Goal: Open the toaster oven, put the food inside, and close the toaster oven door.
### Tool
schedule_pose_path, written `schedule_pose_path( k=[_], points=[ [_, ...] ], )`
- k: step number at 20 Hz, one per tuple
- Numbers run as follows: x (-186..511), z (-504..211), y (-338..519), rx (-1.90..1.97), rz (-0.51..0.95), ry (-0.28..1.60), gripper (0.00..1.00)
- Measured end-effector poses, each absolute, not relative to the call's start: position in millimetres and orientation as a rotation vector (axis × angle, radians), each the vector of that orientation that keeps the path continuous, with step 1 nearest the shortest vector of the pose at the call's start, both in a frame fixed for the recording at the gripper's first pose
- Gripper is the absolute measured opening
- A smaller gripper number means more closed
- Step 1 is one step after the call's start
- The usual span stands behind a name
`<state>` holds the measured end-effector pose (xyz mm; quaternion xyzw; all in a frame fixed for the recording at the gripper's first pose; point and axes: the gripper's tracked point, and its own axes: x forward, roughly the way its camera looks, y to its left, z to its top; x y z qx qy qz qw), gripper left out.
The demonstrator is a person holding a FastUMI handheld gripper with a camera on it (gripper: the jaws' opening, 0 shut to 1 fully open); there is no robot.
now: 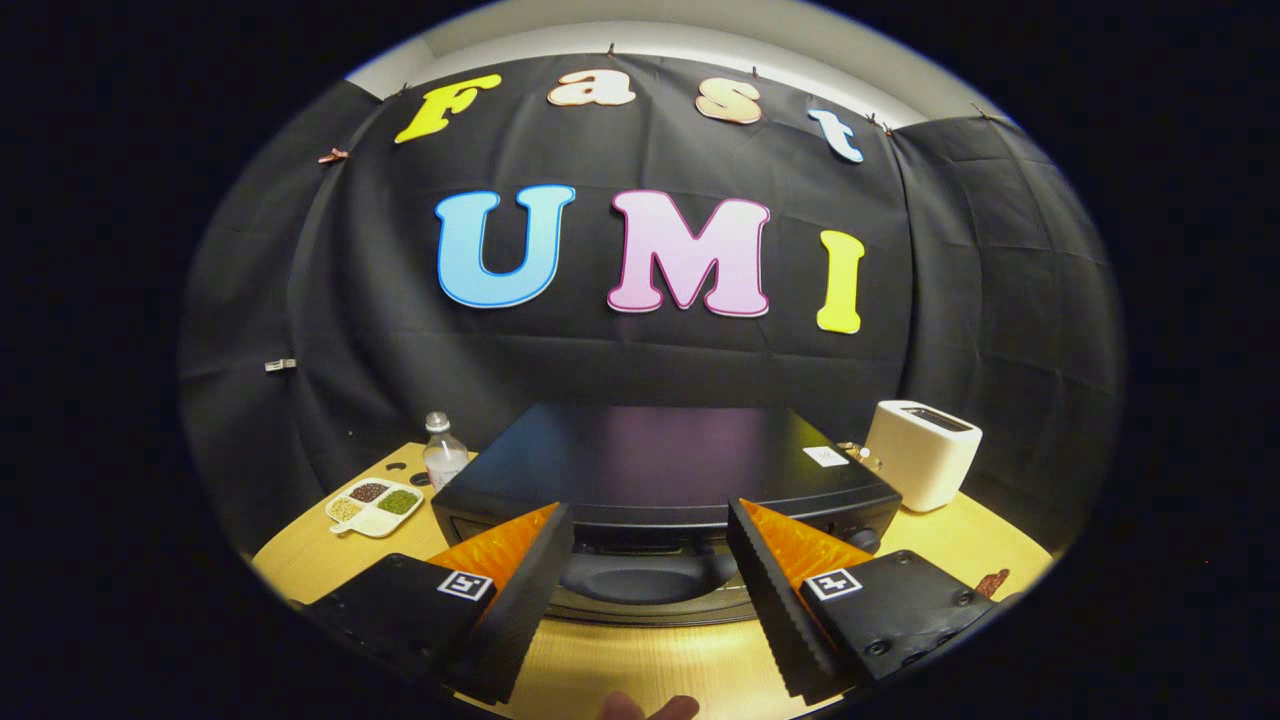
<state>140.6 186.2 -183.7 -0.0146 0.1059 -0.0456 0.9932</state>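
With the gripper (650, 560) spread wide and empty, the closed toaster oven (665, 480) sits at twelve o'clock just beyond its fingers, so a shallow, off-centre reach could slip off the door's top edge.

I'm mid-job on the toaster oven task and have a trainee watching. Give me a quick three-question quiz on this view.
1. True or false: the gripper is shut on the toaster oven.
2. What stands on the wooden table to the right of the toaster oven? A) white toaster B) kettle C) bowl
3. Fill in: left of the toaster oven, a clear bottle stands behind a divided ____.

Key: 1 false, the fingers are spread apart with nothing between them; 2 A, the white toaster; 3 tray.
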Motion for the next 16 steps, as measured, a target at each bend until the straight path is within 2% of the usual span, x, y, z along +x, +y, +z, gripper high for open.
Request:
schedule_pose_path(
  k=[4,8,16],
  points=[
    [149.2,-198.0,186.4,0.004,-0.123,0.239,0.98],
    [149.6,-199.7,189.7,0.018,-0.095,0.242,0.96],
    [111.7,-208.4,190.7,0.027,-0.075,0.264,0.97]
  ],
)
